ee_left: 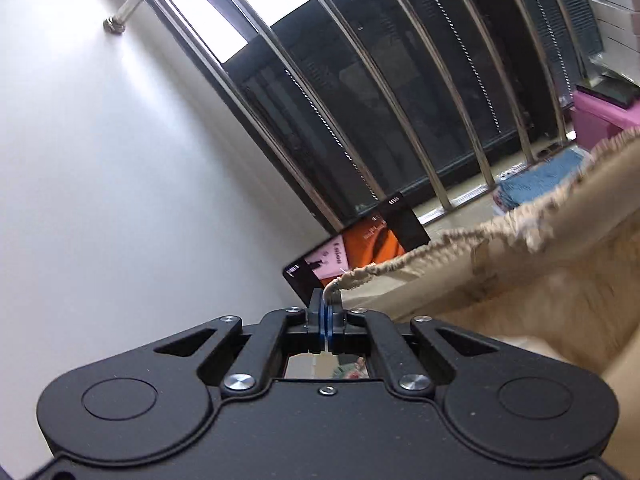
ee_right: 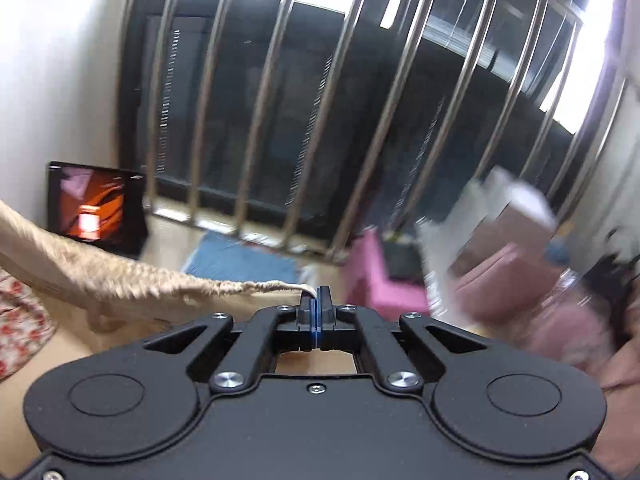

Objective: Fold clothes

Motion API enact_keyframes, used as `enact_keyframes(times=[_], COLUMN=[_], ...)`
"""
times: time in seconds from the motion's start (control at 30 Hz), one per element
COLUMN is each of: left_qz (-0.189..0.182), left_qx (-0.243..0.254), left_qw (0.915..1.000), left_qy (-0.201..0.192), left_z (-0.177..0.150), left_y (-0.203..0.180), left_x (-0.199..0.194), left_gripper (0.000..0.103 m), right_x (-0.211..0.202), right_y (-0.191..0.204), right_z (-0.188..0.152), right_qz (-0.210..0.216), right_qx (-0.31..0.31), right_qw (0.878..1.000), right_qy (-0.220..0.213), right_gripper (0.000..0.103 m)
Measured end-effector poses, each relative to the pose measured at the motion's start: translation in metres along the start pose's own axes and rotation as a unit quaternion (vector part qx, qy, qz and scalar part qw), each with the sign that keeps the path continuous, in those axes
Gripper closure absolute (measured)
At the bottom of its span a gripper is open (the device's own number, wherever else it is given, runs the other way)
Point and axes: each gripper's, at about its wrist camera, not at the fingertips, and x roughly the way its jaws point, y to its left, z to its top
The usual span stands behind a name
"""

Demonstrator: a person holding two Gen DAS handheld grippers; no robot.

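Left gripper (ee_left: pixel 327 307) and right gripper (ee_right: pixel 316 297) pinched tight on tan gathered-waistband cloth garment (ee_left: pixel 520 280). Only tiny corners held; might slip out, drop.

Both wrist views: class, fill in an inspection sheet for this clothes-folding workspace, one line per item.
Surface: not seen under the garment; a pale ledge runs below the bars.
Job's things: beige garment, its gathered waistband stretched in the air between both tools.
Clutter: blue cloth, pink box, lit tablet, floral fabric.
Grippers: left tool shut on one waistband end; right tool shut on the other.
Cables: nothing seen.
Surroundings: white wall, metal window bars, dark window behind.
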Motion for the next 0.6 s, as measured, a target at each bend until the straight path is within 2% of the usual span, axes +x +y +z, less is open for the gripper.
enact_keyframes(times=[0.07, 0.13, 0.23, 0.4, 0.47, 0.6], left_qz=[0.005, 0.006, -0.011, -0.069, -0.102, -0.140], left_qx=[0.021, 0.042, 0.078, 0.114, 0.126, 0.150], left_qw=[0.9997, 0.9988, 0.9959, 0.9898, 0.9854, 0.9765], left_qy=[0.012, 0.024, 0.044, 0.050, 0.052, 0.065], left_z=[0.000, -0.013, -0.050, -0.139, -0.187, -0.281], left_y=[-0.011, -0.032, -0.067, -0.109, -0.126, -0.166], left_x=[0.004, 0.010, 0.021, 0.012, 0.000, -0.022], left_gripper=[0.102, 0.102, 0.102, 0.102, 0.102, 0.102], right_x=[0.002, 0.008, 0.030, 0.054, 0.055, 0.047], right_y=[0.007, 0.016, 0.031, 0.033, 0.034, 0.046], right_z=[0.000, -0.006, -0.043, -0.137, -0.185, -0.283], right_qz=[-0.019, -0.035, -0.034, 0.024, 0.056, 0.110], right_qx=[-0.020, -0.039, -0.051, -0.011, -0.002, 0.011], right_qw=[1.000, 0.998, 0.997, 0.996, 0.993, 0.983], right_qy=[0.010, 0.020, 0.044, 0.091, 0.107, 0.144], right_gripper=[0.103, 0.103, 0.103, 0.103, 0.103, 0.103])
